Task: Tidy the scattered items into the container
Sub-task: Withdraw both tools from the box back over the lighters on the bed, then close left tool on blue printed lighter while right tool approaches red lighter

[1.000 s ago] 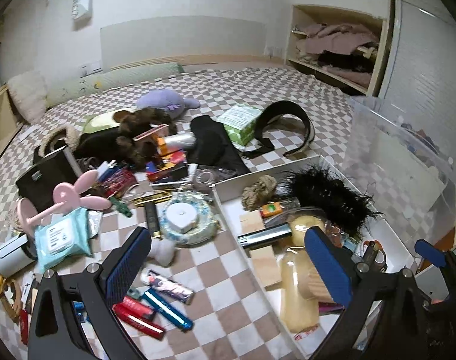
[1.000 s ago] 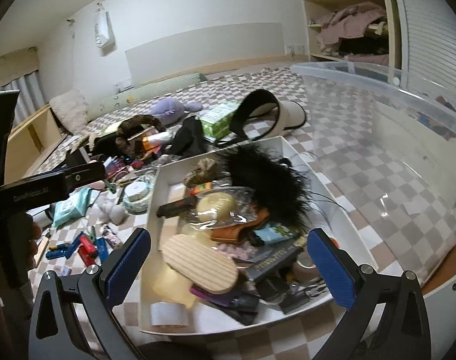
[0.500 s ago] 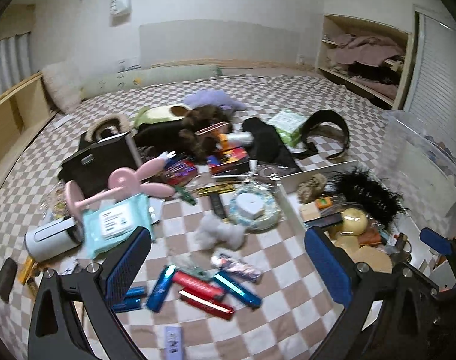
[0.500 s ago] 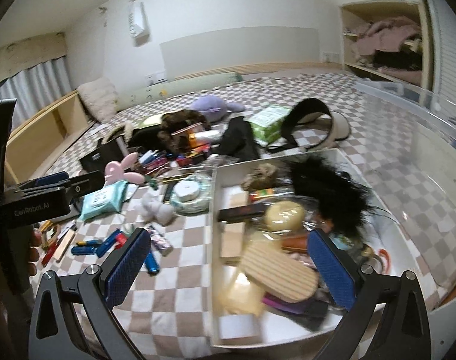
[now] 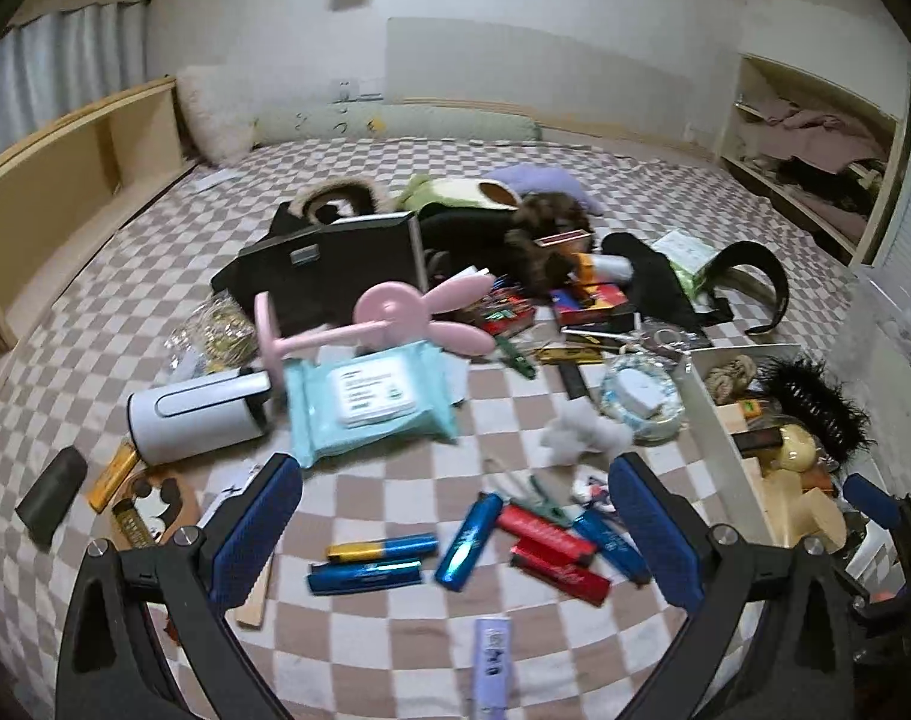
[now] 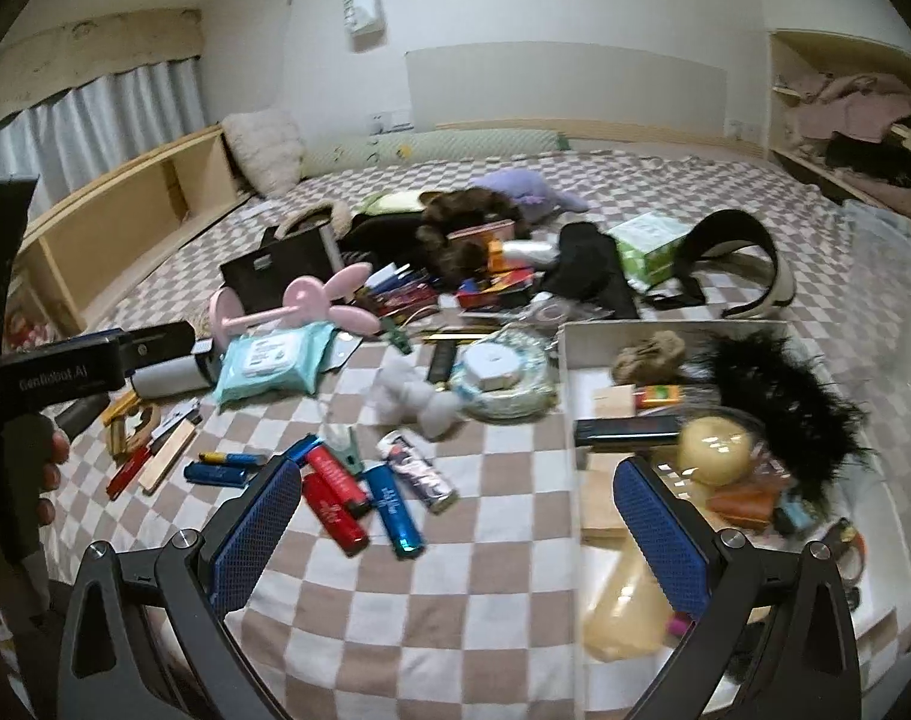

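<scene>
1. The left gripper (image 5: 455,525) hovers above the checkered bed (image 5: 395,450) with its fingers (image 5: 257,525) spread wide and nothing between them.
2. The right gripper (image 6: 458,531) is likewise fully spread and empty, over the near edge of the bed.
3. The white container (image 6: 566,360) lies on the bed at the right. It holds a black feathery item (image 6: 779,396), a yellow ball (image 6: 716,447), a black bar (image 6: 626,429) and other small objects.
4. Scattered items lie left of the container: blue tubes (image 5: 467,540), red lighters (image 5: 551,546) and a grey plush piece (image 5: 581,435) near the centre.
5. A light-blue wipes pack (image 5: 368,402) lies further left, touching a pink rabbit-eared stand (image 5: 395,318). A white cylinder (image 5: 194,417) lies just beside the pack.
6. A black box (image 5: 341,264) stands behind the stand, with plush toys (image 5: 515,192) at the far side.
7. In the right wrist view, a hand (image 6: 50,468) at the left edge grips the handle of the left gripper.
</scene>
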